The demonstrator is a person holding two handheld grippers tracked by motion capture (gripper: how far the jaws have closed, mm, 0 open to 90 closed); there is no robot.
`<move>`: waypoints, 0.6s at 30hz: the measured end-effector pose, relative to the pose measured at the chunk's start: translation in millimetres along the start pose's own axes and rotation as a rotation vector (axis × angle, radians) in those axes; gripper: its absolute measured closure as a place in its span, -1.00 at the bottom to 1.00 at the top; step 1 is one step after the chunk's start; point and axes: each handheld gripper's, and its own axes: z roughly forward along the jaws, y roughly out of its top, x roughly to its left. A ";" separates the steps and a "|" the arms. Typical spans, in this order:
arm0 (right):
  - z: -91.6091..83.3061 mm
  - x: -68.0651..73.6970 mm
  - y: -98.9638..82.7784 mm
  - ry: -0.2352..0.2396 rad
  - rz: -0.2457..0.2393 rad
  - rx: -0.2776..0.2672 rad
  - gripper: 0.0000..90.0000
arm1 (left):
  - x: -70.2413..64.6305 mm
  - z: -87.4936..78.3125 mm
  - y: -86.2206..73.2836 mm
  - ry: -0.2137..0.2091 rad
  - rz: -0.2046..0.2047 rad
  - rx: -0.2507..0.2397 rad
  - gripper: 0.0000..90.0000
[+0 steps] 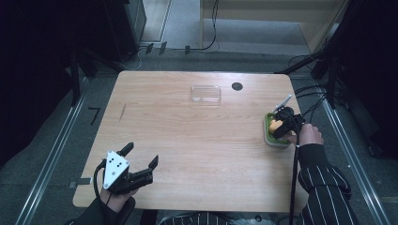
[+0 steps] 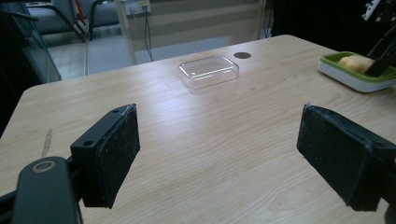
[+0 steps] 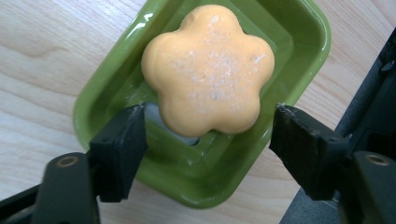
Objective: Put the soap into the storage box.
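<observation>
An orange flower-shaped soap [image 3: 208,67] lies in a green dish [image 3: 299,28] near the table's right edge. My right gripper [image 3: 208,140] hangs just over the dish, open, its two jaws either side of the soap's near end without touching it. In the high view that gripper [image 1: 283,123] covers part of the dish [image 1: 268,129] and the soap [image 1: 276,125]. My left gripper [image 1: 142,156] rests open and empty at the front left of the table. The left gripper view has the dish [image 2: 355,79] with the soap [image 2: 354,63] at the far right.
A clear plastic lid or box [image 1: 205,93] lies at the back middle of the wooden table [image 1: 197,140], seen as the clear box [image 2: 208,71] ahead of my left gripper. A dark round spot [image 1: 237,86] sits beside it. Cables trail off the right edge.
</observation>
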 end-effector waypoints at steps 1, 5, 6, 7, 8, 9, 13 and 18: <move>-2.0 0.3 -0.9 0.006 0.002 -0.002 -0.44 | 0.0 -0.2 0.0 -0.001 0.002 0.001 -0.70; -13.9 5.6 -6.6 0.021 0.017 -0.015 -0.61 | 0.3 -0.9 -0.3 0.000 -0.004 -0.003 -0.70; -13.9 5.6 -6.6 0.021 0.017 -0.015 -0.61 | 0.3 -0.8 -0.3 0.002 -0.006 -0.004 -0.70; -16.3 7.3 -7.8 0.030 0.013 -0.012 -0.65 | 0.3 -0.6 -0.2 0.000 -0.006 -0.004 -0.70; -19.0 9.8 -9.1 0.041 0.018 -0.013 -0.69 | 0.2 -0.3 -0.1 -0.002 -0.003 -0.005 -0.70; -21.8 12.0 -10.6 0.046 0.012 -0.018 -0.69 | 0.0 0.0 0.1 -0.002 0.001 -0.002 -0.70; -29.5 23.0 -14.7 0.066 -0.007 -0.019 -0.78 | -0.5 1.0 0.4 -0.004 -0.001 -0.001 -0.70; -35.7 37.4 -19.0 0.080 -0.042 -0.015 -0.88 | -0.1 0.8 0.4 -0.004 0.001 -0.001 -0.70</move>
